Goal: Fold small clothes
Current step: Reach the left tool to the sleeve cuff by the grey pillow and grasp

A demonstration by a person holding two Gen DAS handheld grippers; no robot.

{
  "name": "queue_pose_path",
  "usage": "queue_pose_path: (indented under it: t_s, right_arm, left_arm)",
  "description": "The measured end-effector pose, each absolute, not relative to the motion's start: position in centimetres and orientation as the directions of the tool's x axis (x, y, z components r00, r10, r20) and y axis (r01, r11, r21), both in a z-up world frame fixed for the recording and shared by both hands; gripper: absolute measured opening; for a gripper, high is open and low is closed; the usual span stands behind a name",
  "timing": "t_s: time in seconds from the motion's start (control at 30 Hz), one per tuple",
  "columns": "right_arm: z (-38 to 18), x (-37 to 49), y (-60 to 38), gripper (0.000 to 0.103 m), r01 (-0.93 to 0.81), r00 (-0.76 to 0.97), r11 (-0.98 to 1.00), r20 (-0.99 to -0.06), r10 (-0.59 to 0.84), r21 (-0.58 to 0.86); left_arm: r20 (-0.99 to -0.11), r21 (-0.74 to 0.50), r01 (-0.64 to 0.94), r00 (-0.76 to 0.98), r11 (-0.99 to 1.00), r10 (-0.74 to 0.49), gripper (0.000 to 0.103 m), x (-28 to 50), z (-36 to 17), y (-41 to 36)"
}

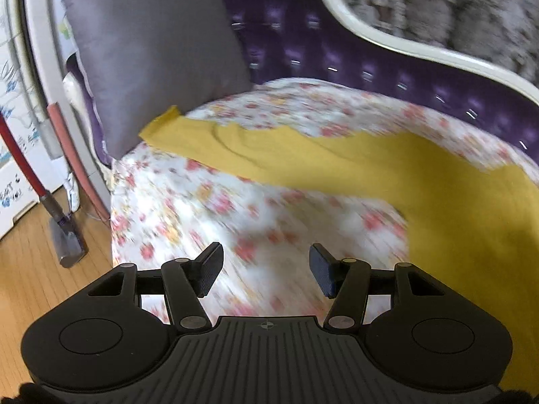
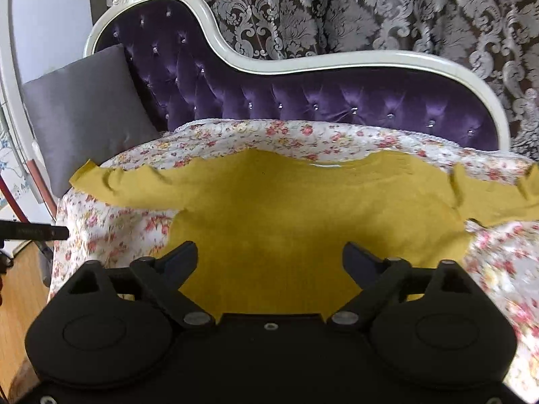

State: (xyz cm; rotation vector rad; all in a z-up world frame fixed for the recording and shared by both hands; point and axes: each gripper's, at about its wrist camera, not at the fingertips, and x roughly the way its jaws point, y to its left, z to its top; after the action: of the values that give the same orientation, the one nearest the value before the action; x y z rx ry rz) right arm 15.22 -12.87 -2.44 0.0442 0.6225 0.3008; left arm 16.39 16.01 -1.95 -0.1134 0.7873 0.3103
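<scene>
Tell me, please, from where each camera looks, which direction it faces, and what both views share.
Left wrist: sits on the left gripper, open above the floral cover near the sofa's left end, facing the grey cushion; its two fingers show.
Right wrist: sits on the right gripper, open above the yellow garment, facing the purple sofa back and patterned curtain; its two fingers show.
Shared: garment, cover, cushion, sofa back and curtain appear in both.
</scene>
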Motion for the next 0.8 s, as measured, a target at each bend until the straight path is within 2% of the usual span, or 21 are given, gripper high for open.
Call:
queue_pose_path:
  t_s: [0.07, 0.2, 0.43, 0.6, 0.63, 0.8]
  right_arm:
    - [-2.7, 16.6, -12.8, 0.083, -0.264, 0.756, 0.952, -0.579, 0.303, 0.154]
    - [-3.1, 19.7, -12.3, 0.083, -0.257, 0.732, 0.946, -0.599, 0.325, 0.199]
    - [-3.8, 22.9, -10.6, 0.084, -0.277, 0.71, 0.935, -0.609, 0.354, 0.221]
    - [-4.2, 24.6, -9.1, 0.085, -0.31, 0.696, 0.924, -0.609, 0.381, 0.224]
    - [-4.3, 24.9, -8.8, 0.085, -0.317, 0.692, 0.921, -0.609, 0.387, 0.225]
    - [-4.6, 25.9, -7.7, 0.085, -0.341, 0.683, 0.91, -0.604, 0.412, 0.235]
  left_arm:
    - [-0.711, 0.006, -0.348, 0.658, 0.938, 0.248, 0.055, 18.2, -2.3, 18.4]
    - [-0.689, 0.011, -0.402, 0.661, 0.916, 0.298, 0.055, 22.1, -3.2, 23.3]
    - [-0.729, -0.095, -0.454, 0.638, 0.886, 0.249, 0.055, 27.0, -6.1, 29.6]
    - [-0.763, -0.121, -0.484, 0.604, 0.867, 0.231, 0.055, 30.0, -8.0, 32.4]
    - [-0.767, -0.133, -0.49, 0.602, 0.861, 0.224, 0.059, 30.4, -8.3, 32.9]
    - [-0.749, -0.135, -0.51, 0.614, 0.85, 0.25, 0.059, 31.8, -8.2, 34.4]
